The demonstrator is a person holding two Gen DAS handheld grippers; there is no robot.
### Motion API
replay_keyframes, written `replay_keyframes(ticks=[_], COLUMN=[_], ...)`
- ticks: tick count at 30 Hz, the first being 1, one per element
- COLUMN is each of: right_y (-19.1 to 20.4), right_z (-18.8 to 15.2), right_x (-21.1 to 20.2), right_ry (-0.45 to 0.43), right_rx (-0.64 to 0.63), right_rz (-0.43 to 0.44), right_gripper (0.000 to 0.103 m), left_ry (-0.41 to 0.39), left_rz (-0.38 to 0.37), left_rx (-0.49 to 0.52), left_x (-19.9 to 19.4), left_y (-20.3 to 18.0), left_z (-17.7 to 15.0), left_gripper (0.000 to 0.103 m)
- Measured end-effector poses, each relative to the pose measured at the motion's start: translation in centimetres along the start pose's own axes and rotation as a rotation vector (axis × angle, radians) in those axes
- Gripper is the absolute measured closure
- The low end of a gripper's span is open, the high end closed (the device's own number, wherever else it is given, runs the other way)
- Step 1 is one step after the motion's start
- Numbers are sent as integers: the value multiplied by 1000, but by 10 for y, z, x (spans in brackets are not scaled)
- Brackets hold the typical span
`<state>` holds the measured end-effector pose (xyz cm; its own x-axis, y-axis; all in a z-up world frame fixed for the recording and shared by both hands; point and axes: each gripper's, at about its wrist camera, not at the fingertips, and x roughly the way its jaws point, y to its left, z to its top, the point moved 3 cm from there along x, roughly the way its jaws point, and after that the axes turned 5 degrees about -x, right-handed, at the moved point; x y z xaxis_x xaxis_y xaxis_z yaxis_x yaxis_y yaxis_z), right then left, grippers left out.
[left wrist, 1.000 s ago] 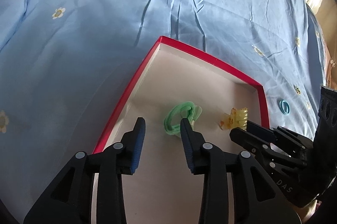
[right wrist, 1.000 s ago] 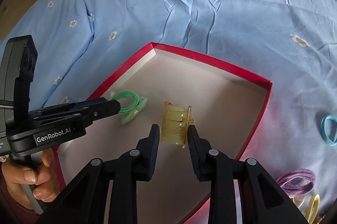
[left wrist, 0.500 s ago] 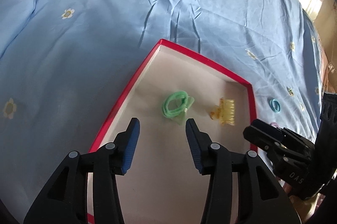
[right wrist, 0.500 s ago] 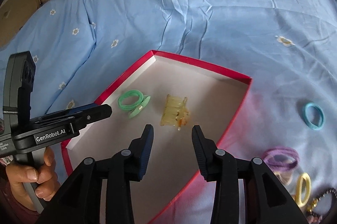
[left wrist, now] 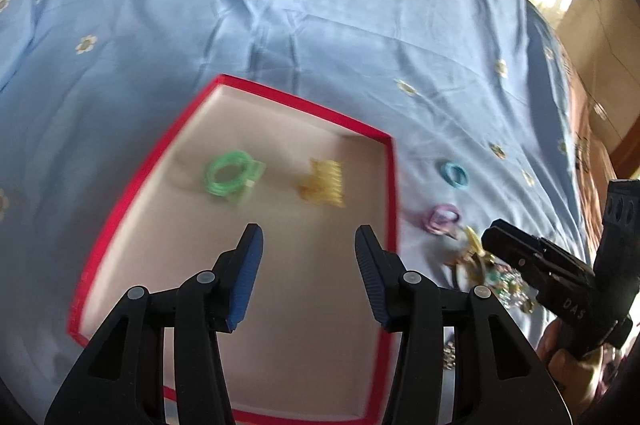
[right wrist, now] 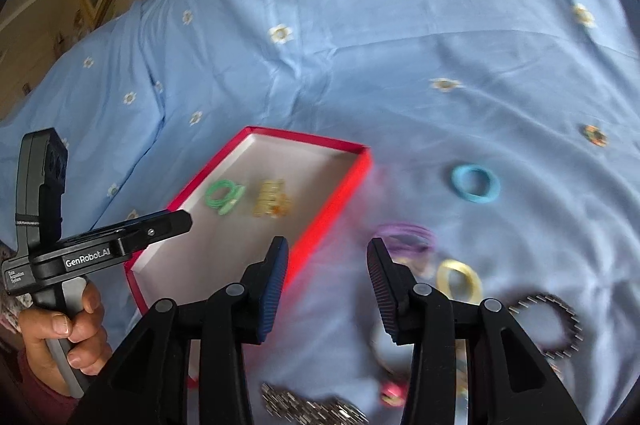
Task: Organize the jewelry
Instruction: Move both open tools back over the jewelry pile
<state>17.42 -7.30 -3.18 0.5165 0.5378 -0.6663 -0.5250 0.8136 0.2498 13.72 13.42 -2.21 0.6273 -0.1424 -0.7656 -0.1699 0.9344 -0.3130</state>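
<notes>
**Both tongs spread and empty; two pieces lie in the red box**

The left gripper (left wrist: 308, 245) hangs above the near half of the red box (left wrist: 120, 209), its blue-padded fingers (left wrist: 249, 265) spread wide with nothing between them. It points forward over the box floor, tilted down toward it. In the right wrist view the same tool reaches in from the left edge over the box's near left corner, with a bare hand (right wrist: 60, 337) wrapped around its grey handle.

The right gripper (right wrist: 328, 253) is also spread wide and holds nothing. It hovers just outside the box's right wall, over the blue flowered bedsheet (right wrist: 360, 45), with one finger above the red rim and the other above the loose pieces on the sheet.

Inside the box lie two things, side by side and apart: one green hair tie (left wrist: 230, 177) toward the left wall and one yellow claw clip (left wrist: 324, 181) to its right.

Outside the box, to the right of its right wall, lie the others: one blue hair tie (right wrist: 476, 183) farthest out, one purple hair tie (right wrist: 408, 237) nearer the wall, one yellow hair tie (right wrist: 460, 279) beyond it, and one dark beaded bracelet (right wrist: 560, 325) farther right. One silvery chain (right wrist: 312, 407) lies under the right gripper, close to a small pink piece that is too blurred to name.
</notes>
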Motion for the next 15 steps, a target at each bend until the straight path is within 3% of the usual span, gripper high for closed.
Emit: replay_keyframes(ticks=[15], right_y=[-75], right_z=[-42], right_x=[-72], right_ry=[-29], right_rx=[100], right_rz=[-151], right_gripper=[57], left_ry=[44], left_rz=[-59], left_rx=[92], left_x=[6], left_y=[-55], left_z=[-23], left_gripper=[56])
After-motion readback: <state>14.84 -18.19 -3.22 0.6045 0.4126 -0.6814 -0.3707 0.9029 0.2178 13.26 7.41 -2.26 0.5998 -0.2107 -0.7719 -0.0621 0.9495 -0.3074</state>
